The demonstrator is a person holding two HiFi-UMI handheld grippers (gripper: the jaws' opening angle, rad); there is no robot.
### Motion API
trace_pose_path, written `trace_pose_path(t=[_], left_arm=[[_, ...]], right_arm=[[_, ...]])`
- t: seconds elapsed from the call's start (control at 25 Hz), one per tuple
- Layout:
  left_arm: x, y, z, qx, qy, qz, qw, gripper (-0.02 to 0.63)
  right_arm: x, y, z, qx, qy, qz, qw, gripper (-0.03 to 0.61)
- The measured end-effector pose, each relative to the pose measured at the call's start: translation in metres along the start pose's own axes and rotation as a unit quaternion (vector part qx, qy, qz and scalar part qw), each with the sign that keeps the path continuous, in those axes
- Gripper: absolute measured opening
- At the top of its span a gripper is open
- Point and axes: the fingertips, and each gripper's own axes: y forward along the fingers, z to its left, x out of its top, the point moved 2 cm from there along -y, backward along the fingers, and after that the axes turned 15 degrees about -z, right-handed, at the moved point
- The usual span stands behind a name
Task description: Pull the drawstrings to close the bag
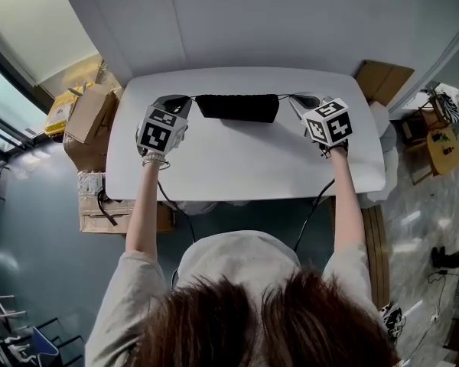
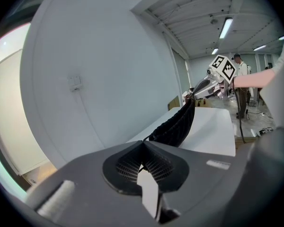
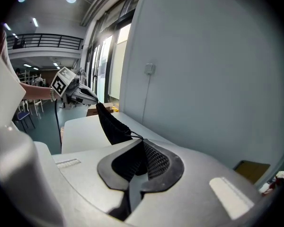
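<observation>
- Both arms reach straight ahead over the white table (image 1: pixel 245 170), wide apart, each gripper tilted somewhat downward.
- The left gripper (image 2: pixel 143 144) has its tongs pressed together on a thin black drawstring (image 2: pixel 146 138).
- The right gripper (image 3: pixel 141 143) is likewise clamped on the other drawstring (image 3: pixel 134 135).
- The black bag (image 1: pixel 237 107) hangs stretched between the two grippers, over the far part of the table.
- Cardboard boxes (image 1: pixel 88 113) stand left of the table; a flat cardboard sheet (image 1: pixel 382 79) leans at the far right.
- A cable (image 1: pixel 315 205) trails off the near edge.
</observation>
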Motion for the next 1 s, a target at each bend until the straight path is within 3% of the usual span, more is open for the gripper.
trace_pose_path(t=[1.0], left_arm=[[0.069,-0.003,0.025,0.057,-0.005,-0.09,0.9943,0.002]], right_arm=[[0.07,-0.007,-0.029,-0.019,-0.02,-0.085,0.996,0.014]])
